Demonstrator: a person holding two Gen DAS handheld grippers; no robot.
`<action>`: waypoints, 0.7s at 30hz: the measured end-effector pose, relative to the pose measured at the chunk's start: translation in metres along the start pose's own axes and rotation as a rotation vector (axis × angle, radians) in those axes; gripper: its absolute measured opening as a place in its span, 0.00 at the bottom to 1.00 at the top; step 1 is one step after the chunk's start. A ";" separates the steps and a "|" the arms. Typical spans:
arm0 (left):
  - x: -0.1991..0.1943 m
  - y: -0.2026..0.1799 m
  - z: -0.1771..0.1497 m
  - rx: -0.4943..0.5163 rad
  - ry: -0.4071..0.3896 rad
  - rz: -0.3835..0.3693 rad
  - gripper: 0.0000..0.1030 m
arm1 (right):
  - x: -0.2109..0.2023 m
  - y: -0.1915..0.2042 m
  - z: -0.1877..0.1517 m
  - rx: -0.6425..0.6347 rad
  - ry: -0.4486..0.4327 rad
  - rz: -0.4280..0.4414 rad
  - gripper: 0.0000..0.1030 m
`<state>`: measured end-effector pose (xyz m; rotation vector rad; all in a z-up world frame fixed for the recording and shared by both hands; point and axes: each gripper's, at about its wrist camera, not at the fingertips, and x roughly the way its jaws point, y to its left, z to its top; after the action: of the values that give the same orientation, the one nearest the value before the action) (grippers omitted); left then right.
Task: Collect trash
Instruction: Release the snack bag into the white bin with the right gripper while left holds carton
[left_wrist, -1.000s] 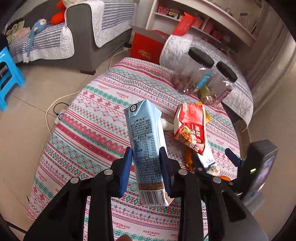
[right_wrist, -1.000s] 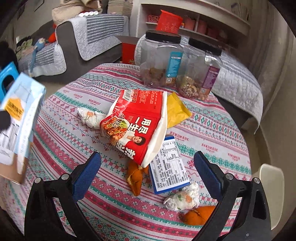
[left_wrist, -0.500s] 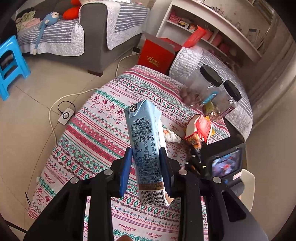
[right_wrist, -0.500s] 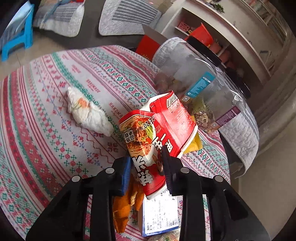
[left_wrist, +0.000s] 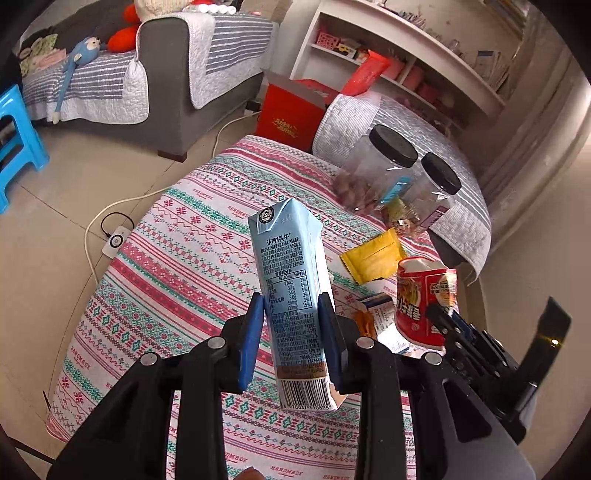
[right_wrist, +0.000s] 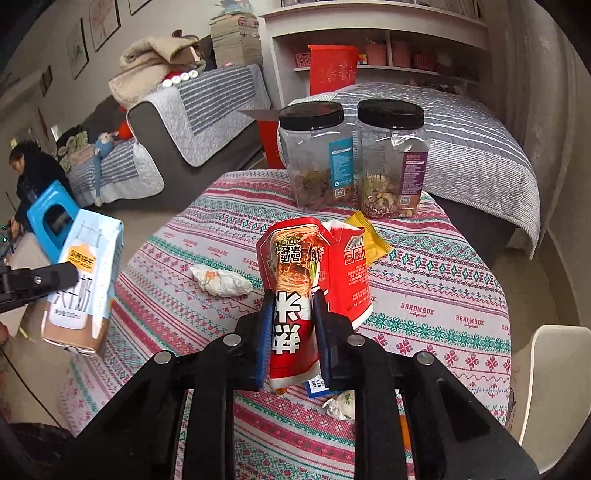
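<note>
My left gripper (left_wrist: 291, 306) is shut on a light blue milk carton (left_wrist: 291, 266), held upright above the patterned tablecloth (left_wrist: 177, 258). The same carton (right_wrist: 85, 280) shows at the left of the right wrist view. My right gripper (right_wrist: 291, 299) has its jaws closing, with a crumpled red noodle bag (right_wrist: 314, 258) pinched between the blue pads and lifted off the table. In the left wrist view that red bag (left_wrist: 421, 299) hangs at the right. On the cloth lie a yellow packet (right_wrist: 369, 240), a crumpled white tissue (right_wrist: 221, 282) and a blue-and-white paper (left_wrist: 380, 314).
Two black-lidded clear jars (right_wrist: 317, 155) (right_wrist: 391, 158) stand at the table's far edge. A white chair (right_wrist: 554, 387) is at the right, a grey sofa (left_wrist: 166, 74) and blue stool (left_wrist: 14, 136) beyond. A person (right_wrist: 33, 173) sits far left. A cable (left_wrist: 110, 229) lies on the floor.
The right gripper went from wide open above the table to closed on the red noodle bag and raised it, uncovering the yellow packet. The left gripper kept its hold on the carton.
</note>
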<state>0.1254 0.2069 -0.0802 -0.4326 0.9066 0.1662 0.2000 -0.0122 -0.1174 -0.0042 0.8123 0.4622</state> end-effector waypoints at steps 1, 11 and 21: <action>0.000 -0.003 0.000 0.002 -0.004 -0.001 0.29 | -0.006 -0.001 0.000 0.007 -0.009 0.004 0.19; -0.003 -0.032 -0.007 0.043 -0.049 -0.054 0.29 | -0.053 -0.021 -0.008 0.066 -0.082 0.027 0.19; -0.002 -0.078 -0.018 0.095 -0.083 -0.098 0.29 | -0.091 -0.055 -0.009 0.105 -0.154 -0.018 0.19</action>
<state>0.1364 0.1295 -0.0657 -0.3778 0.8063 0.0510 0.1617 -0.0997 -0.0691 0.1198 0.6835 0.3971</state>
